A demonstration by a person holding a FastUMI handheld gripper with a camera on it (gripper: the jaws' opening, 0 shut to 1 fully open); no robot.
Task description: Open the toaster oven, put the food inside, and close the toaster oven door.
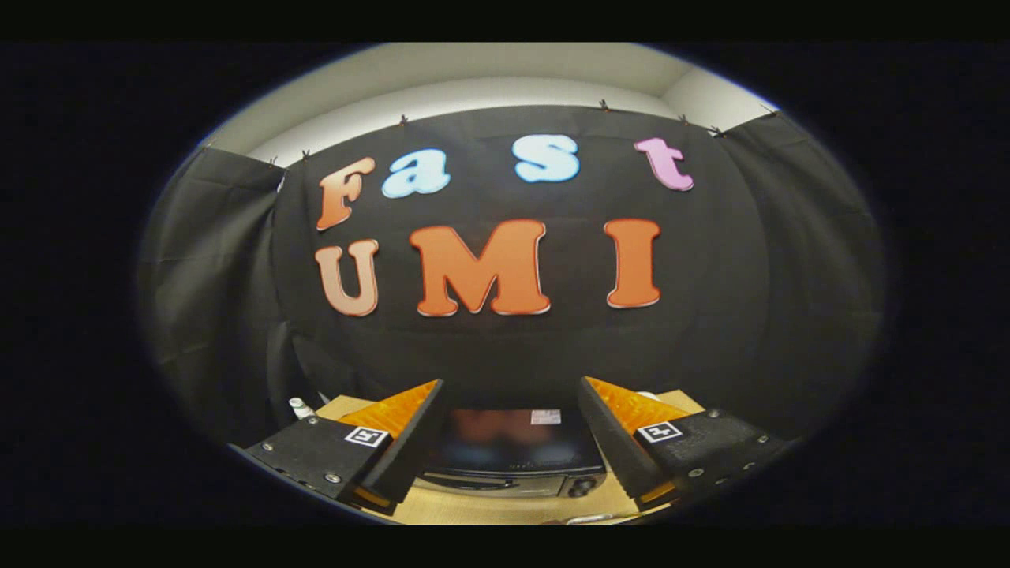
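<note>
Toaster oven (pixel 513 454) sits on the wooden table (pixel 473 509) below and between the fingers, its top and front edge seen from above, door apparently not yet opened. The gripper (pixel 511 438) is held high, level and spread wide, holding nothing, probably poised for a descent toward the door.

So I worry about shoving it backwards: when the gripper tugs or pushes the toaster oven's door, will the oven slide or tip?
The toaster oven looks wide and low, so tipping seems unlikely. On the smooth table it might slide. The gripper is open above it, touching nothing.
</note>
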